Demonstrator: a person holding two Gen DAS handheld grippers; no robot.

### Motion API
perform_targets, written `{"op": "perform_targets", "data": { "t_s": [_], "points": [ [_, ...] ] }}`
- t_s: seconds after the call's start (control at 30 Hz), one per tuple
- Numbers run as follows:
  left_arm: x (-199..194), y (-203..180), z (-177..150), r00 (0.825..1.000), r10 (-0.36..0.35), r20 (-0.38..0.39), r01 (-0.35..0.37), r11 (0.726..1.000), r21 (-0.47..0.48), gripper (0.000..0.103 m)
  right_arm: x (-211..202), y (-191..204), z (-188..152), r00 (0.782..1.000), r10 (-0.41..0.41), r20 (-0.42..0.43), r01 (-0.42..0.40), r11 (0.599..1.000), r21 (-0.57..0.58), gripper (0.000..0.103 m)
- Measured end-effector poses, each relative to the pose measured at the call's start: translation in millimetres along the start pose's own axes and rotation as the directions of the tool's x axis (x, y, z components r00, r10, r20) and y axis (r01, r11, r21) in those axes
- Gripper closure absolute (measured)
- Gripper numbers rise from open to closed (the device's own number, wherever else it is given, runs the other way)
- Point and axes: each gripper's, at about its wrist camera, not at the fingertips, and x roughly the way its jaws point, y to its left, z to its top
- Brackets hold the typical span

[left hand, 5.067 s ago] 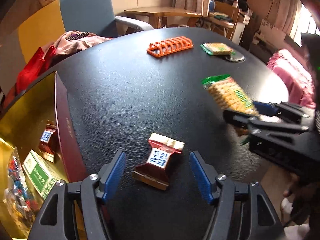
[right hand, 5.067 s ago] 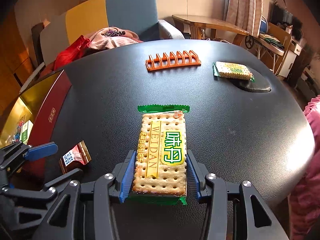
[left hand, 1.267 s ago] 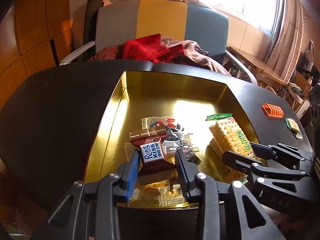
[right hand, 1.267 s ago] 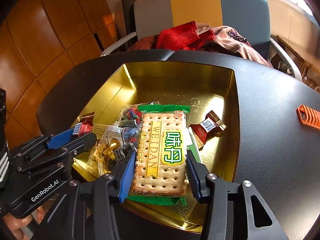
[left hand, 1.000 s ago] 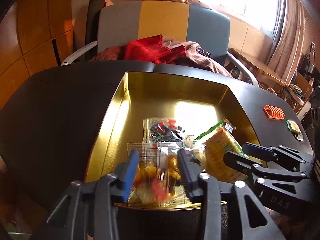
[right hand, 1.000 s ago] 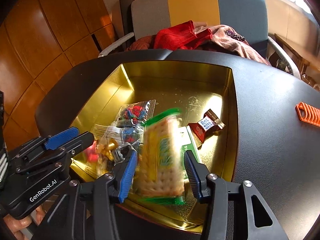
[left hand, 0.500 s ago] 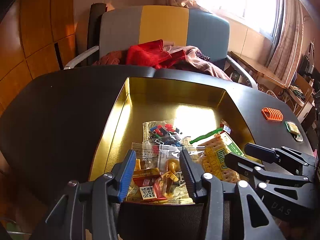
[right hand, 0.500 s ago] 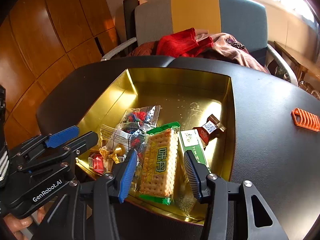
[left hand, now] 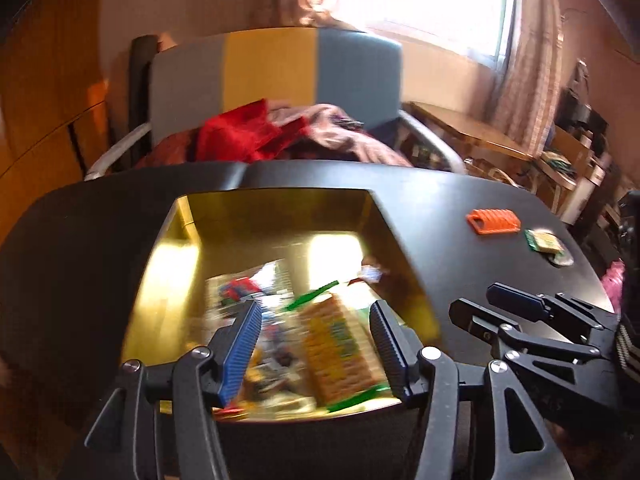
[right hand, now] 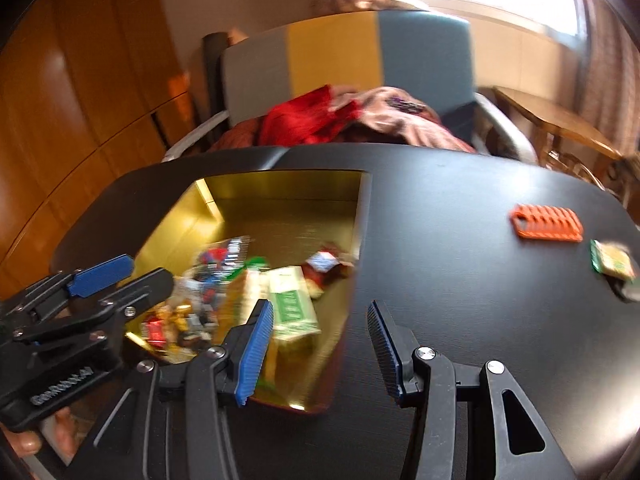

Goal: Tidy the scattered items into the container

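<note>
Both our grippers spread, empty: orange rack (right hand: 547, 223) & cracker pack (right hand: 612, 265) lie far right, nearer right gripper (right hand: 320, 344) than left gripper (left hand: 316, 344).

**Colours and patterns on view**

Worktop (right hand: 460, 220): black. Container (left hand: 276, 216): gold inside. Cracker packet (left hand: 340, 352): tan with green edging. Rack (right hand: 547, 223): orange, ribbed. Chair (left hand: 276, 76): grey, yellow, blue panels. Cloth (left hand: 240, 136): red. Gripper pads (right hand: 256, 354): blue, ridged.

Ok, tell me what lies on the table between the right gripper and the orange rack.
Nothing visible does. From the right gripper, open and empty, bare black table runs to the orange rack. The green cracker packet lies to the right of the rack, off that line, and the gold tray is to the left.
</note>
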Motion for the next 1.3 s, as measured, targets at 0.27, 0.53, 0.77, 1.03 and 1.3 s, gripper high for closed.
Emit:
{"op": "perform_targets", "data": {
  "t_s": [0.27,0.53,0.77,1.03,1.3],
  "points": [
    [24,-87,29,0.991,-0.133,-0.033,0.137,0.978,0.159,0.045,-13,-111,-17,0.988,-0.15,-0.018,0.151,0.968,0.199,0.052],
    [76,-181,63,0.964,-0.222,-0.144,0.254,0.93,0.266,0.042,-28,-227,-25,0.957,-0.283,-0.06,0.286,0.893,0.347,0.049],
    [128,-246,96,0.957,-0.232,-0.176,0.28,0.897,0.342,0.042,-30,-307,-5,0.928,-0.364,-0.082,0.366,0.841,0.398,0.049],
    [206,-290,127,0.934,-0.247,-0.256,0.325,0.886,0.33,0.041,-1,-366,48,0.905,-0.412,-0.106,0.42,0.828,0.372,0.049],
    [266,-312,143,0.928,-0.229,-0.293,0.31,0.911,0.272,0.041,52,-403,79,0.893,-0.408,-0.189,0.449,0.831,0.327,0.048]
  ]
}}
